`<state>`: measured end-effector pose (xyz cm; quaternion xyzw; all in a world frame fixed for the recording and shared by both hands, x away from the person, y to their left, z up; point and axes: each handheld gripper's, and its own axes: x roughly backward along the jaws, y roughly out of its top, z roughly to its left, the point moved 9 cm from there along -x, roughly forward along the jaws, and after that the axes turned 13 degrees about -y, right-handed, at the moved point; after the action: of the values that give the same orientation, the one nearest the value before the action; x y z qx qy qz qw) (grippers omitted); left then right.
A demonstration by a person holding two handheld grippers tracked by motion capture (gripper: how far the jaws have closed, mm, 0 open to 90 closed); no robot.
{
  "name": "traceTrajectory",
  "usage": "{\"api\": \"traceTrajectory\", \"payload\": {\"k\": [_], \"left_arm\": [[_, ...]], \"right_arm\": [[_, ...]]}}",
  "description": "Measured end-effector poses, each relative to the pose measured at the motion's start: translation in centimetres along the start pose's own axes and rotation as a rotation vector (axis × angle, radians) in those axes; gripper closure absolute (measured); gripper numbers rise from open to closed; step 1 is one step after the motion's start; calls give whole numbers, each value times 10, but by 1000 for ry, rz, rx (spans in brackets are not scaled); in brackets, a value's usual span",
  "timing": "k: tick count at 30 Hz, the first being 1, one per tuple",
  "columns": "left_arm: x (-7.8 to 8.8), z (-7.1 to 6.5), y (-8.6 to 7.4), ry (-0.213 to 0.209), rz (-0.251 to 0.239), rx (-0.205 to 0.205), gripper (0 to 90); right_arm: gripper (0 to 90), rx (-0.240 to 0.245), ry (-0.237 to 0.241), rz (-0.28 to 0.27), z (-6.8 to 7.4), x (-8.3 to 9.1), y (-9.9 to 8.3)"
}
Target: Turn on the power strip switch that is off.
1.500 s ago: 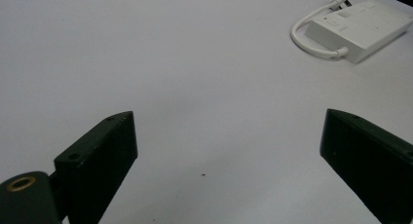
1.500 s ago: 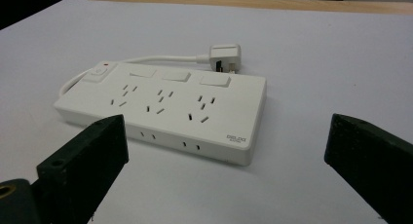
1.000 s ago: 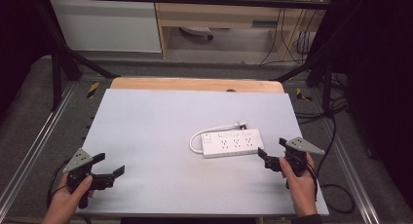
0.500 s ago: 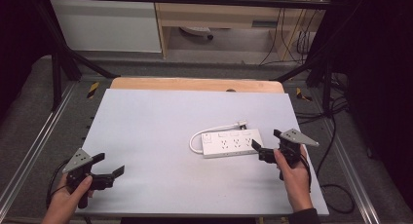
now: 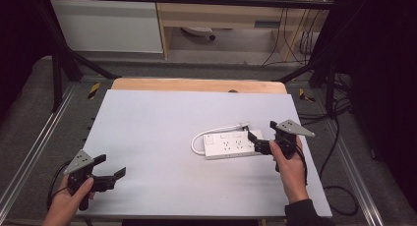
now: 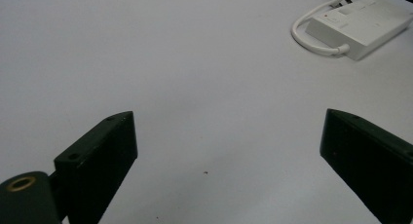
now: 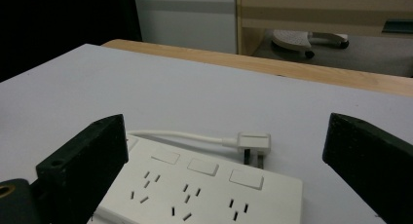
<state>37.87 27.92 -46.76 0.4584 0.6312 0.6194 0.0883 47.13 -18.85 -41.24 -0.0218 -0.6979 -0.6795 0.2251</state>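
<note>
A white power strip [image 5: 228, 146] lies flat on the white table [image 5: 147, 123], right of centre, sockets and switches facing up. Its short white cable [image 5: 196, 140] loops round the left end to a plug [image 5: 244, 123] lying behind it. My right gripper [image 5: 261, 136] stands open at the strip's right end, jaws wide apart and empty. In the right gripper view the power strip [image 7: 204, 190] lies low between the jaws of the right gripper [image 7: 226, 124], the plug [image 7: 253, 142] just beyond. My left gripper [image 5: 112, 166] is open and empty at the near left; the power strip [image 6: 363, 24] is far off.
A wooden strip [image 5: 196, 84] runs along the table's far edge. Metal rails [image 5: 39, 147] flank both sides. Black cables [image 5: 339, 137] trail on the floor at the right. A white cabinet [image 5: 108, 24] and a wooden shelf unit [image 5: 226, 14] stand behind.
My right gripper has moved forward and left, up to the strip's right end. The left gripper and the power strip have stayed where they were.
</note>
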Motion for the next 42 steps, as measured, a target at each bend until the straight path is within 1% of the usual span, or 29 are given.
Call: {"api": "traceTrajectory", "payload": {"k": [9,17,24,27,42], "left_arm": [[0,0,0,0,3,-2,67],[0,0,0,-2,3,-2,67],[-1,0,0,-2,3,-2,67],[-1,0,0,-3,3,1,67],[-1,0,0,-2,4,-1,67]], "right_arm": [[35,14,6,6,8,-12,6],[36,14,3,4,10,-18,8],[37,4,0,1,11,-22,11],[40,-9,2,2,11,-25,11],[74,-14,4,10,18,-36,11]]}}
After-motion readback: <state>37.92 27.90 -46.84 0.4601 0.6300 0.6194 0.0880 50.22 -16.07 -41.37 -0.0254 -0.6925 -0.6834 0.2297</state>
